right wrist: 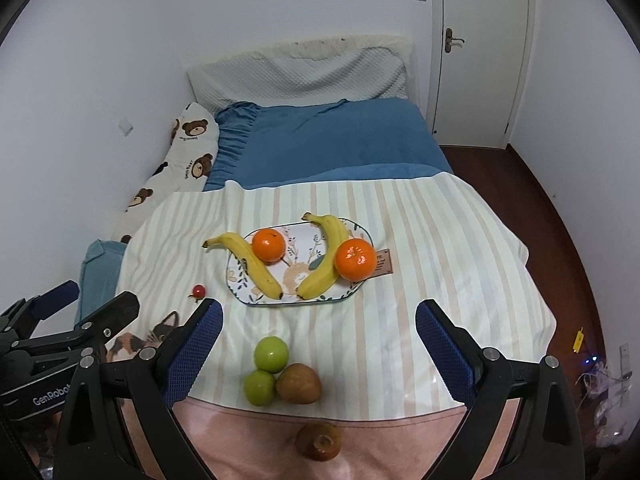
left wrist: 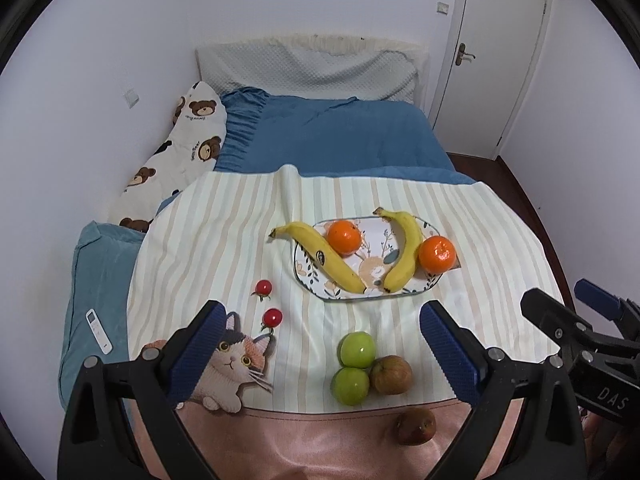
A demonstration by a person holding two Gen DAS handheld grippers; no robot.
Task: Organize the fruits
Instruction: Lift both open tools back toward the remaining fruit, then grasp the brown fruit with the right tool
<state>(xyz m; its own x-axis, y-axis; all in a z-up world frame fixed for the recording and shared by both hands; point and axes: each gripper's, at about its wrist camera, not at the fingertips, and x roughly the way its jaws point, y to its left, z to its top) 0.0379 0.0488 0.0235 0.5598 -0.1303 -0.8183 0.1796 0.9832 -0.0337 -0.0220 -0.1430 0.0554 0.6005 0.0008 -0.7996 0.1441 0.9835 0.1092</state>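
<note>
A flowered plate [left wrist: 308,270] [right wrist: 236,276] on the striped cloth carries two bananas [left wrist: 320,256] [right wrist: 324,264] and an orange [left wrist: 344,237] [right wrist: 269,244]. A second orange [left wrist: 437,255] [right wrist: 355,259] rests at the plate's right rim. Two cherry tomatoes [left wrist: 264,288] [left wrist: 273,317] lie to the plate's left. Nearer me sit two green apples [left wrist: 357,349] [right wrist: 271,354] touching a brownish apple [left wrist: 391,374] [right wrist: 299,388], and another brown fruit [left wrist: 416,426] [right wrist: 319,441] lies on the pink cloth. My left gripper [left wrist: 322,328] and right gripper [right wrist: 318,326] both hover open and empty above the near fruits.
A blue bedspread [left wrist: 340,136], grey pillow [left wrist: 312,68] and bear-print quilt [left wrist: 176,160] lie behind the cloth. A white remote [left wrist: 99,330] rests on a blue cushion at left. A door [left wrist: 492,56] and dark floor [right wrist: 560,220] are at right.
</note>
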